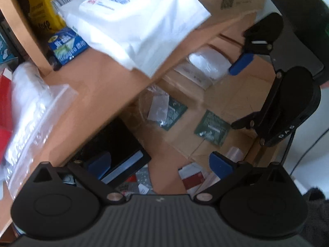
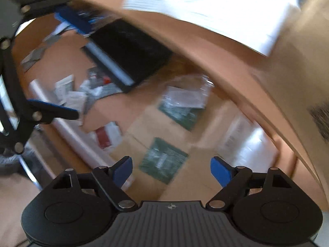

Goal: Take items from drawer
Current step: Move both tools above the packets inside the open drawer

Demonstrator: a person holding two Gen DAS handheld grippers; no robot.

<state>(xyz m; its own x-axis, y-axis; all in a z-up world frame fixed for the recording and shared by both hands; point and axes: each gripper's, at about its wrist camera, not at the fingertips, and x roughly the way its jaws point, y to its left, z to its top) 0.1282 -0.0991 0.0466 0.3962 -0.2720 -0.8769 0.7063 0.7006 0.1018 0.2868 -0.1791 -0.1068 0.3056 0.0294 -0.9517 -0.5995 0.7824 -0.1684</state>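
Over the open drawer (image 1: 222,103) both grippers hang with nothing in them. Left gripper (image 1: 162,164) has its blue fingers spread wide above a black box (image 1: 121,146) and scattered packets. Right gripper (image 2: 171,169) is just as wide, poised over a green packet (image 2: 163,159) on the drawer floor; a second green packet (image 2: 181,109) lies beyond it. White wipes (image 1: 131,26) sit on the desk above. The right view is blurred.
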